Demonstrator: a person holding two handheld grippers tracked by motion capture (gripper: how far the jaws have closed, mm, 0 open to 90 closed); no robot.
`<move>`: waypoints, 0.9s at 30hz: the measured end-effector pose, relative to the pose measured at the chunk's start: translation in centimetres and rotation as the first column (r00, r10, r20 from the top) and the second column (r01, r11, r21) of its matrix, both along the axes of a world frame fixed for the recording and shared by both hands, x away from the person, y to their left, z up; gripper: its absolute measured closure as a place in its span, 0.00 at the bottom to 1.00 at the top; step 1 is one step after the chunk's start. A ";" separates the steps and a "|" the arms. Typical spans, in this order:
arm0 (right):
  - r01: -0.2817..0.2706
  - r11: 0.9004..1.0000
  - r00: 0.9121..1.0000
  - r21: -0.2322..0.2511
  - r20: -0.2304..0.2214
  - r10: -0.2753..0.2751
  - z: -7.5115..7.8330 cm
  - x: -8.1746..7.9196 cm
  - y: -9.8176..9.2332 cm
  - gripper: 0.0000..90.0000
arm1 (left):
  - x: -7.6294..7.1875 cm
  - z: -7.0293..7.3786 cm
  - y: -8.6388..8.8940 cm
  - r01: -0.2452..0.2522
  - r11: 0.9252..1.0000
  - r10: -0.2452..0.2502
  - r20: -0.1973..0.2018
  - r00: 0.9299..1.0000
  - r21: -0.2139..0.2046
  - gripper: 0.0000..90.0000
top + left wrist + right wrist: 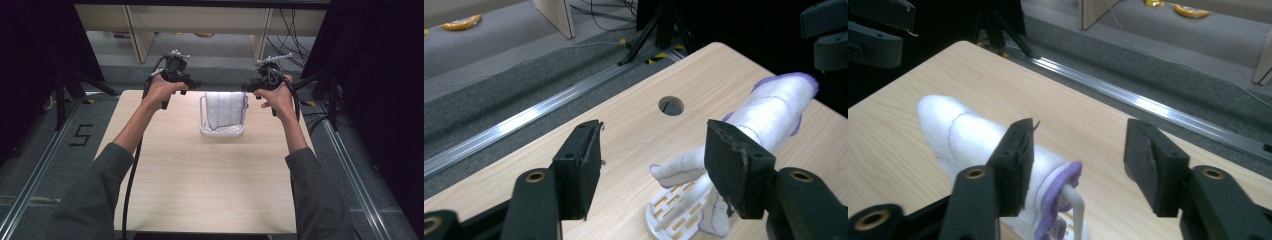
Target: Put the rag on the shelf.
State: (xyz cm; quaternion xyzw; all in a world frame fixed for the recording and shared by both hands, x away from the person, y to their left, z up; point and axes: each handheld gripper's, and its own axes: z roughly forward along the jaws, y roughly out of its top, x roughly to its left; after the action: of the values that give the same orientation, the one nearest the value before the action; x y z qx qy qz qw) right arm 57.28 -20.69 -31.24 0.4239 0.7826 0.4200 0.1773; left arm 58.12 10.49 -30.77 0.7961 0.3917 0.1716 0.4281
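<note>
White purple-edged cloth (226, 109) is draped over a white plastic rack (222, 131) on the worktop (200, 185); both grippers' fingers are released, left gripper (196, 83), right gripper (248, 87).

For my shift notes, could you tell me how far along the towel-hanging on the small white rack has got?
Looks done: the white towel with purple edging hangs draped over the top bar of the white rack on the table. In hand: nothing; the left gripper and right gripper flank the rack with jaws open and empty. Left, probably: only drawing both hands back.
</note>
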 end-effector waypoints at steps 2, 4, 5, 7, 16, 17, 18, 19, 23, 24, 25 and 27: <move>0.002 1.000 1.000 0.005 -0.013 -0.002 0.2 -0.5 -0.1 0.48 | -0.6 0.1 0.4 -0.002 1.000 0.002 0.009 1.000 0.012 0.41; -0.001 1.000 1.000 0.011 -0.006 0.001 0.2 -0.7 -0.2 0.47 | -1.3 0.3 0.7 0.010 1.000 -0.010 0.017 1.000 0.003 0.41; -0.007 1.000 1.000 0.016 0.000 0.007 0.3 -0.9 -0.3 0.46 | -1.7 0.3 0.8 0.013 1.000 -0.013 0.026 1.000 -0.008 0.41; -0.013 1.000 1.000 0.024 0.000 0.013 0.4 -1.3 -0.3 0.44 | -2.6 0.3 1.1 0.018 1.000 -0.017 0.034 0.999 -0.020 0.41; -0.039 0.999 0.999 0.029 0.031 0.039 0.8 -3.7 -0.9 0.41 | -6.6 -0.7 2.0 0.092 0.996 -0.091 0.046 0.995 -0.002 0.38; -0.037 0.999 0.999 0.041 0.024 0.036 0.7 -4.0 -0.8 0.40 | -7.1 -0.9 2.0 0.099 0.995 -0.099 0.043 0.994 -0.004 0.38; -0.037 0.998 0.999 0.041 0.017 0.036 0.8 -4.3 -0.8 0.40 | -7.6 -1.1 2.1 0.111 0.994 -0.111 0.045 0.993 -0.001 0.37; -0.051 0.998 0.998 0.044 0.024 0.050 0.8 -4.6 -0.8 0.40 | -7.9 -1.2 2.2 0.115 0.993 -0.115 0.045 0.992 -0.001 0.37; -0.073 0.996 0.996 0.042 0.054 0.071 0.6 -5.3 -0.8 0.40 | -9.0 -1.6 2.6 0.129 0.991 -0.127 0.053 0.991 -0.035 0.37; -0.075 0.996 0.996 0.043 0.042 0.073 0.5 -5.5 -0.8 0.40 | -9.3 -1.8 2.8 0.136 0.990 -0.134 0.050 0.990 -0.035 0.37; -0.067 0.997 0.997 0.046 0.044 0.065 0.4 -5.8 -0.9 0.40 | -9.5 -2.0 2.9 0.135 0.990 -0.133 0.050 0.990 -0.050 0.36; -0.068 0.997 0.997 0.047 0.038 0.066 0.2 -6.2 -1.1 0.40 | -9.9 -2.4 3.2 0.145 0.988 -0.143 0.049 0.988 -0.045 0.36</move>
State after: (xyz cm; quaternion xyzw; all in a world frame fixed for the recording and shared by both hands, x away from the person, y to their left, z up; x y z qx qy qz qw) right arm 51.06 -21.79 -31.01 0.3940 0.7826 0.4522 0.1670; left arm 48.23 13.70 -33.16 0.8078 0.3272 0.1487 0.4672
